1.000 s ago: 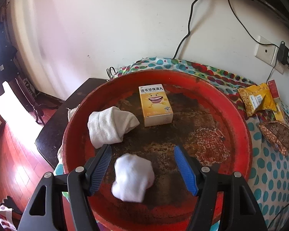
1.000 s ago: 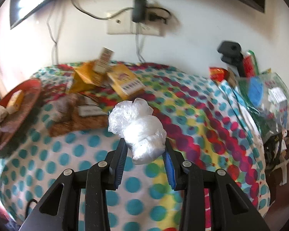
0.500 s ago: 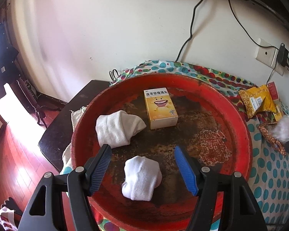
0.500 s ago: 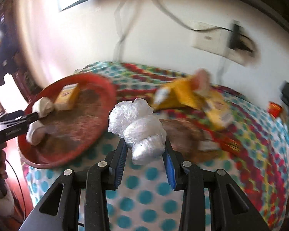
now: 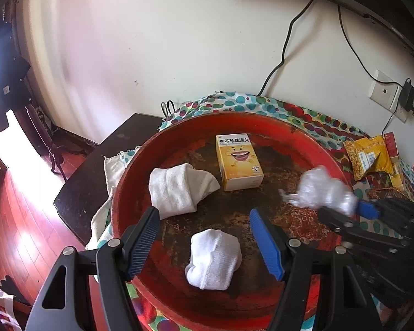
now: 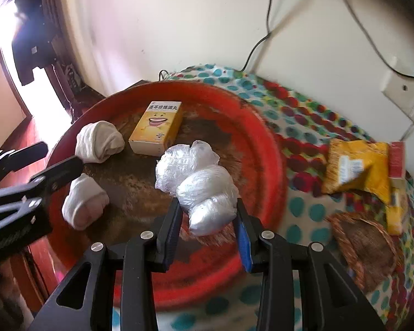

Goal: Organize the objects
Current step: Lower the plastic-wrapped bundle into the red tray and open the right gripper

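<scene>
A round red tray (image 5: pixel 140 171) (image 6: pixel 265 143) sits on the spotted tablecloth. In it lie a yellow box (image 5: pixel 238 161) (image 6: pixel 157 128), a folded white cloth (image 5: pixel 179 189) (image 6: pixel 99 142) and a small white sock bundle (image 5: pixel 214 258) (image 6: pixel 84 201). My left gripper (image 5: pixel 204 241) hovers open over the near side of the tray, the sock bundle lying loose below its fingers. My right gripper (image 6: pixel 208 219) is shut on a crumpled clear plastic bag (image 6: pixel 198 187) (image 5: pixel 323 190) and holds it above the tray's right part.
On the cloth to the right lie a yellow snack packet (image 6: pixel 356 165) (image 5: pixel 368 158), a red box (image 6: pixel 397 160) and a brown woven mat (image 6: pixel 364 237). A dark side table (image 5: pixel 96 176) stands left of the tray. Cables and a wall socket (image 5: pixel 383 93) hang behind.
My right gripper has swung left with the plastic bag, from over the spotted cloth to above the tray, and now shows in the left wrist view. The left gripper has barely moved.
</scene>
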A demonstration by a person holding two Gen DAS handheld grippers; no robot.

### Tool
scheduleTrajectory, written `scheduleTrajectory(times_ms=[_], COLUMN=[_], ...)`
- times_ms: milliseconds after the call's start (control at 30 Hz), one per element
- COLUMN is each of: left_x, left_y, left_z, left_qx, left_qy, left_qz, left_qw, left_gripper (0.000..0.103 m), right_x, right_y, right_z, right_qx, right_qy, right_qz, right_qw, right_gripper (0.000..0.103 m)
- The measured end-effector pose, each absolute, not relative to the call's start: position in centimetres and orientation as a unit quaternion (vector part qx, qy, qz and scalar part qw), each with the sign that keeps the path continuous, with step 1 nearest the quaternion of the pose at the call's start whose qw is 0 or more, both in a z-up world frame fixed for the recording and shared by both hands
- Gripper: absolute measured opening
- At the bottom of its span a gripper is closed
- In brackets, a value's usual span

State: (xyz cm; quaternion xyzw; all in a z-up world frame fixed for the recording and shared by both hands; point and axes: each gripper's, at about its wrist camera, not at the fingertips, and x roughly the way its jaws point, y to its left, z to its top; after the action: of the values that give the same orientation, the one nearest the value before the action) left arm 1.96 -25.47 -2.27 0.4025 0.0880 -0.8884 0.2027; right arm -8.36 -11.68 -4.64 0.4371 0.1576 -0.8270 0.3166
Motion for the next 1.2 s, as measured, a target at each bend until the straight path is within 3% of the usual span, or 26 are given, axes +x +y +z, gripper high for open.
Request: scheduleTrajectory(times_ms=[767,867,967,1200], left_x=[1.8,1.7,1.7,1.7], left_y=[-26.3,-26.4,-26.4,-26.5], left_z=[-3.2,-3.2,-3.4,-3.6], left_qx=[0.413,0.414,0.414,0.418], left_qy=[0.099,0.100,0.100,0.106], left_qz=[-0.881,-0.880,-0.880,-0.878], left_qw=[0.209,0.209,0.209,0.205], left_gripper=[0.070,0.070,0.070,0.070], right_x=[-11.9,-11.7,-11.5,-10.8], right_y=[-16.7,-16.6,-16.3,-14.4], right_z=[-8.4,-8.2,-7.7,-6.5], right_qx=[0.485,0.484,0.470,0.463], right_qy=[0.172,0.165,0.164,0.145], right_qz=[-0.805,-0.805,-0.813,-0.820], right_qw=[0.296,0.301,0.301,0.305], right_gripper=[0.035,0.037,0.050,0.052])
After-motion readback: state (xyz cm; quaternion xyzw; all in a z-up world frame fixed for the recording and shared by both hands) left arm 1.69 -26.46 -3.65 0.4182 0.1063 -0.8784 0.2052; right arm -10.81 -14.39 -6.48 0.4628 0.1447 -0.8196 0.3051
